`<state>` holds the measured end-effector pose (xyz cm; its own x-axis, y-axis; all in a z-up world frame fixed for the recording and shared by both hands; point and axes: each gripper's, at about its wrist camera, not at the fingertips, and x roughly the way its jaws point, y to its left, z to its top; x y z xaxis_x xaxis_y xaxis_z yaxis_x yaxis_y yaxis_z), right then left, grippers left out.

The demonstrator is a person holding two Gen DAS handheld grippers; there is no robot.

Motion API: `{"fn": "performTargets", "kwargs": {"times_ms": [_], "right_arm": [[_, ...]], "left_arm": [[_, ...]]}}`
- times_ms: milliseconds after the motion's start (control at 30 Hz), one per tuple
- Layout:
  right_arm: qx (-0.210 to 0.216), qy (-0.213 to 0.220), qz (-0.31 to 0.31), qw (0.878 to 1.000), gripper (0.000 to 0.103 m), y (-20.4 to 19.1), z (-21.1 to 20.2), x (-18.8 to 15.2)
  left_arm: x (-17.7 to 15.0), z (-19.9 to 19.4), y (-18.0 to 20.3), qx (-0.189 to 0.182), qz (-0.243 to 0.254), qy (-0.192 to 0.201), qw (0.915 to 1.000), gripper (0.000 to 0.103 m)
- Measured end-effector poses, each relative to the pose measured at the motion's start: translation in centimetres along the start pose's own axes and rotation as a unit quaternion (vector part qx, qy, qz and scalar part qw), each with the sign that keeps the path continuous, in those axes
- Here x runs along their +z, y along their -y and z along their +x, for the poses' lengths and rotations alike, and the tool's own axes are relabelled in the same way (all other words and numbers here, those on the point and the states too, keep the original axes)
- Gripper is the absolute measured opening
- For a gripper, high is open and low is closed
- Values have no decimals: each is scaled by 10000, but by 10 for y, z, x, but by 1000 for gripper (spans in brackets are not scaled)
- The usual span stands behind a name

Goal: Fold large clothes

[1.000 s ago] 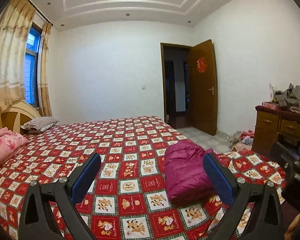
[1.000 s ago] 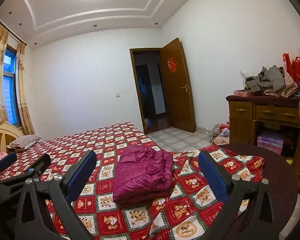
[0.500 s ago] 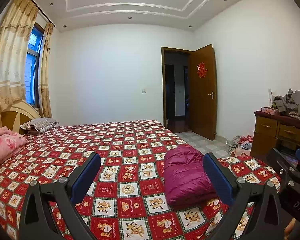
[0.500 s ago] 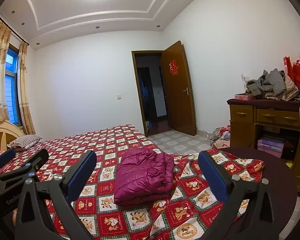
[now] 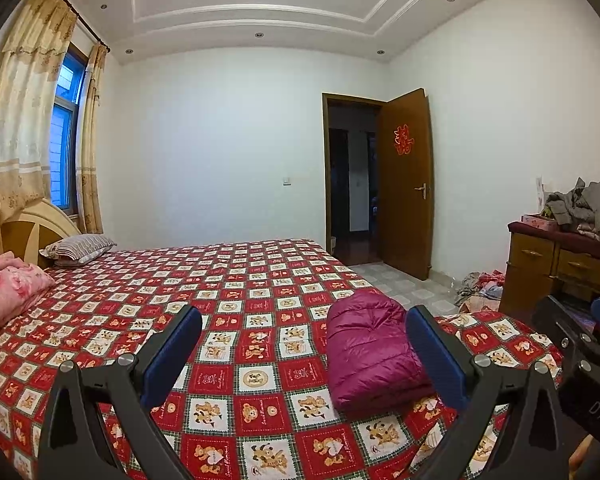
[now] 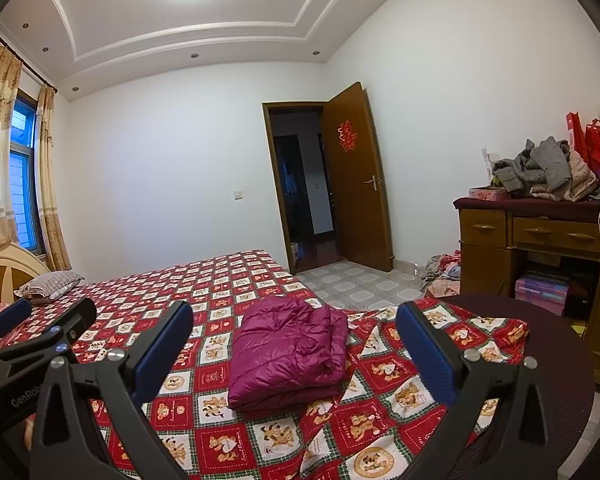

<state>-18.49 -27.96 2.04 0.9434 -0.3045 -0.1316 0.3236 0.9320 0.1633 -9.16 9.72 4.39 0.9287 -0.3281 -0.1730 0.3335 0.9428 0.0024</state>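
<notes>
Both grippers spread wide, nothing between the pads, both held above the bed, touching nothing.

Left gripper [image 5: 304, 344]: blue pads apart, pointing across the bedspread [image 5: 236, 280]. Its right pad overlaps the jacket's right edge in that view, but it sits nearer the camera; no contact.

Right gripper [image 6: 294, 344]: same, pads apart. The jacket shows in the gap between the fingers, beyond them.

Jacket [image 6: 288, 352]: magenta puffer, folded into a compact rectangular bundle, lying flat on the bedspread at the near right part of the bed, close to the bed's right edge. Layers stacked, edges roughly aligned; a small white bit shows at its far corner in the right wrist view.

Bedspread: red check with bear print. Mostly flat on the left, rumpled and creased right of the jacket, where a corner drapes over a dark round surface [image 6: 560, 360].

Each gripper shows at the edge of the other's view: the right one at the right edge of the left wrist view, the left one at the left edge of the right wrist view.

Elsewhere: striped pillow [image 5: 80, 246] and pink quilt [image 5: 8, 288] at the far left by the headboard. Wooden desk [image 6: 540, 240] on the right with a heap of grey clothes [image 6: 540, 172] on top. More clothes on the floor [image 6: 444, 272] beside the desk. Door [image 6: 358, 184] open at the far wall.
</notes>
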Motion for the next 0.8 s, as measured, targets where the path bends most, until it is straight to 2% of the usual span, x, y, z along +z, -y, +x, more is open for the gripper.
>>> {"fn": "performTargets", "kwargs": {"times_ms": [800], "right_arm": [[-12,21,1,10000,103,4,1,2]], "left_arm": [[-1,1,-1,34,-30,26,10000,102]]}}
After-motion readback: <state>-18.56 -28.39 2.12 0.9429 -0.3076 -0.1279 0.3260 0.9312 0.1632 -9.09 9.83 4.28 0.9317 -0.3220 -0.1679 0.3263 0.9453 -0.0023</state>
